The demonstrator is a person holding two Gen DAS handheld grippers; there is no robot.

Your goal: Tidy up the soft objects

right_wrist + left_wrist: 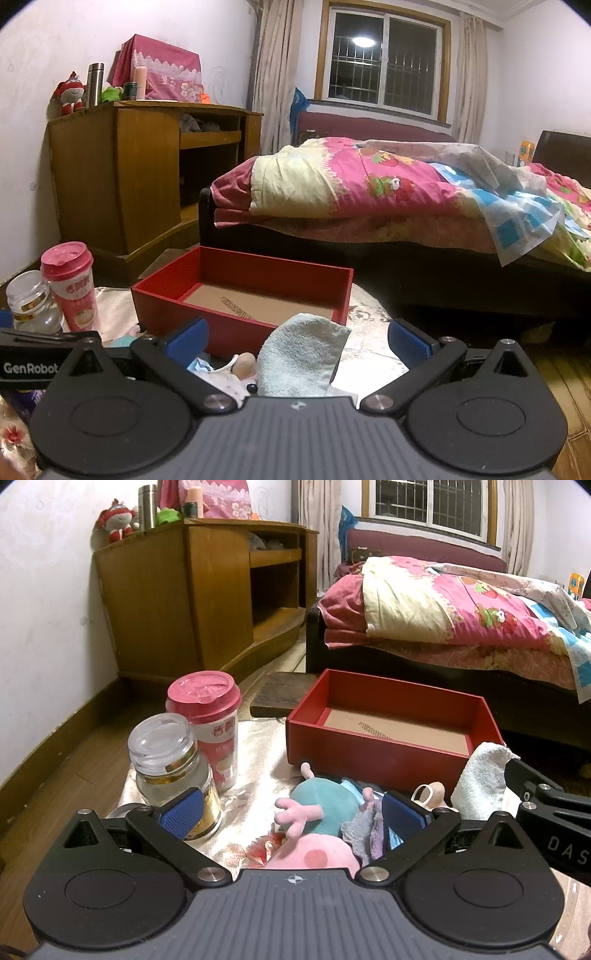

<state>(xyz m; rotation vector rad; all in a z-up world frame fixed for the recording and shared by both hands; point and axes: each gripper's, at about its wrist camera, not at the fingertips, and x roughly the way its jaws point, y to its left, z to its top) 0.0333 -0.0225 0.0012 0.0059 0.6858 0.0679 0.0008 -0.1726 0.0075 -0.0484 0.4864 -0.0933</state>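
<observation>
A pink and teal plush pig (pixel 317 823) lies on the shiny cloth between the spread fingers of my left gripper (pixel 291 814), which is open. A grey-purple rag (pixel 364 829) lies against the pig's right side. A white towel (pixel 480 779) (pixel 299 354) stands crumpled in front of the empty red box (pixel 388 753) (pixel 236 325). My right gripper (pixel 295 341) is open around the towel, with a small doll and baby garment (pixel 236 369) just left of it. The right gripper also shows at the right edge of the left wrist view.
A glass jar (pixel 170 771) (pixel 31 306) and a pink-lidded cup (pixel 212 723) (pixel 74 288) stand left of the box. Behind are a wooden cabinet (pixel 207 598) with toys on top and a bed (pixel 461 620) with a pink quilt. Wood floor lies at the right (pixel 569 387).
</observation>
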